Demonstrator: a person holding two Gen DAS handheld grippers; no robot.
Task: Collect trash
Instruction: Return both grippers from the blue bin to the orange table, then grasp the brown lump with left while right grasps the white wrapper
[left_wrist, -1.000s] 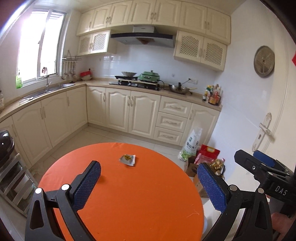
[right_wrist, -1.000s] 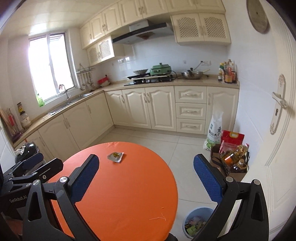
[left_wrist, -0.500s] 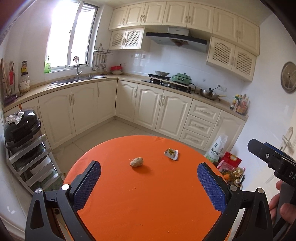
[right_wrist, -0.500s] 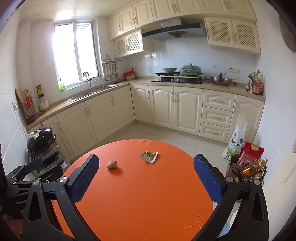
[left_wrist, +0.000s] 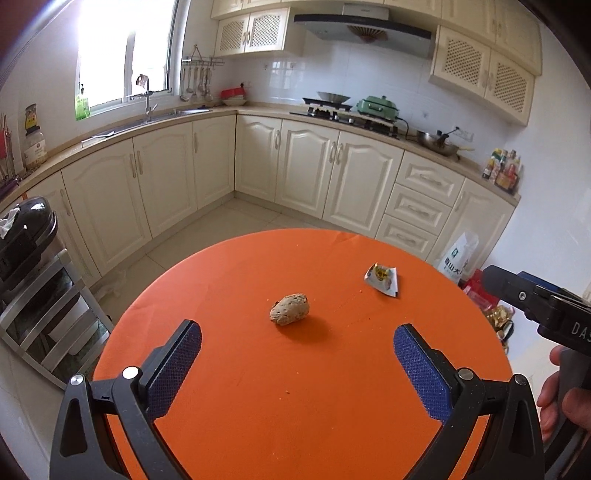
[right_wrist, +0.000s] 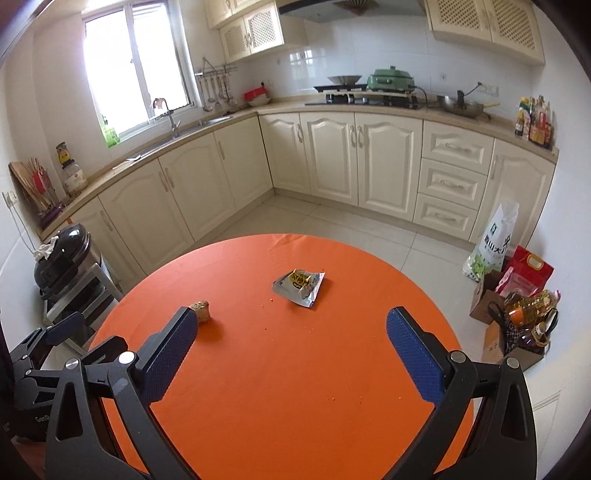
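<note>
A round orange table carries two pieces of trash. A brown lumpy food scrap lies near the middle, and shows in the right wrist view beside my left finger. A torn silver and yellow snack wrapper lies farther back on the right; it also shows in the right wrist view. My left gripper is open and empty, above the table, short of the scrap. My right gripper is open and empty, short of the wrapper.
Cream kitchen cabinets line the far walls. A black appliance on a metal rack stands left of the table. A white sack, red bags and a box of bottles sit on the floor at right.
Both views have swung left and tilted down towards the table. The food scrap has come into view and both trash pieces now sit closer to the grippers. Both grippers stay open.
</note>
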